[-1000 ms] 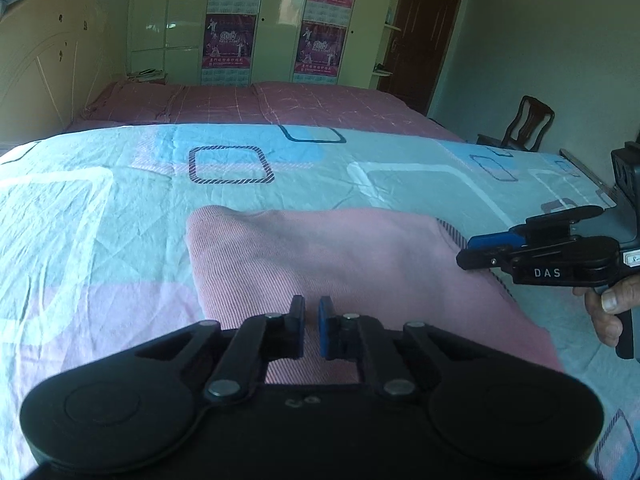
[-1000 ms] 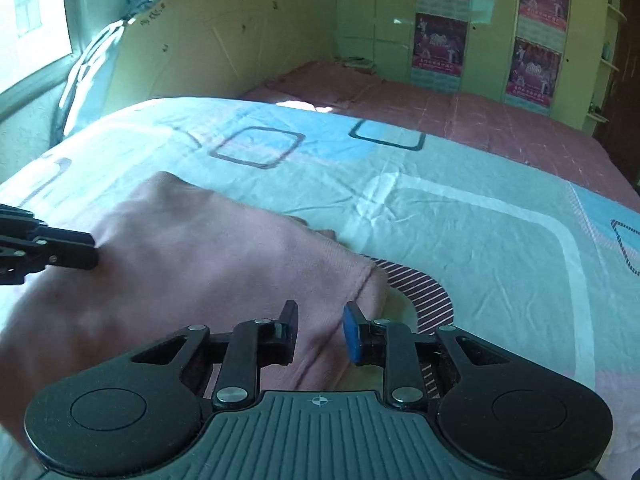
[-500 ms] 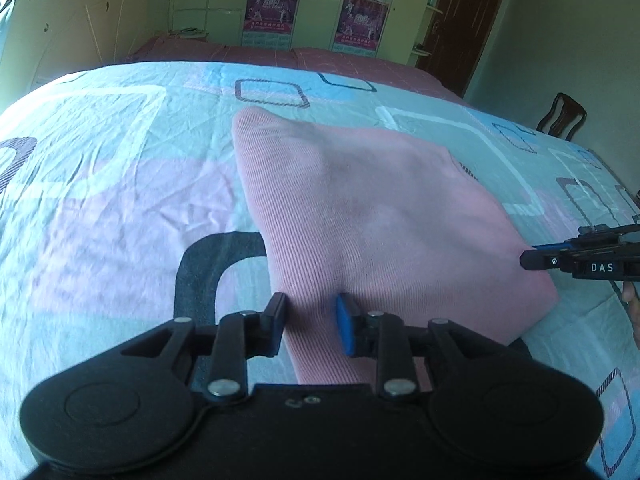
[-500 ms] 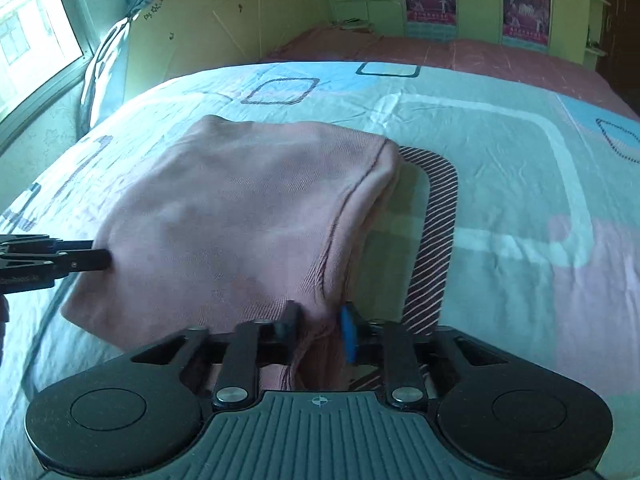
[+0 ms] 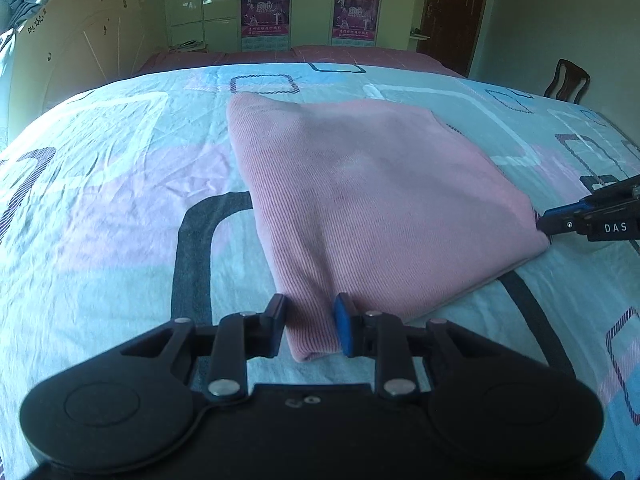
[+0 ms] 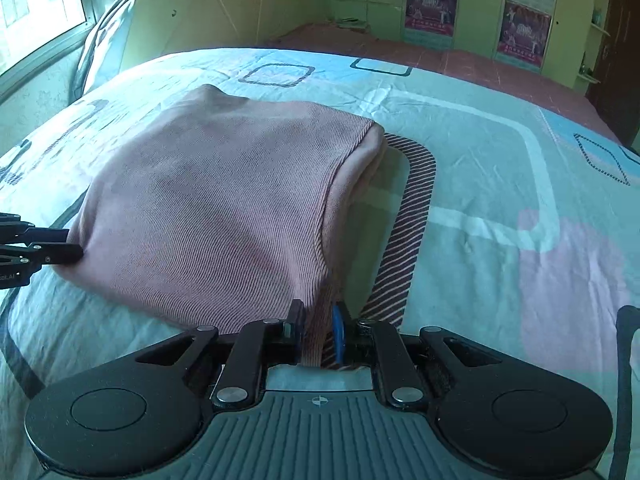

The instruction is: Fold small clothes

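Observation:
A folded pink ribbed garment [image 5: 372,204] lies on the patterned bed sheet [image 5: 100,208]; it also shows in the right wrist view [image 6: 216,216]. My left gripper [image 5: 310,330] straddles the garment's near left corner, its jaws apart with the cloth between them. My right gripper [image 6: 318,334] has its jaws closed in on the near right corner by the hem. Each gripper shows at the other view's edge: the right gripper [image 5: 560,226] at the right, the left gripper [image 6: 60,254] at the left.
The bed has a cream headboard [image 5: 80,52] at the far left. A second bed with a pink cover [image 5: 296,56], green wardrobes with posters [image 5: 266,12], a dark door [image 5: 456,8] and a wooden chair [image 5: 568,80] stand beyond.
Both grippers have drawn back toward me with the garment's near edge, so the garment lies flatter and fully folded. The left jaws have widened from nearly shut.

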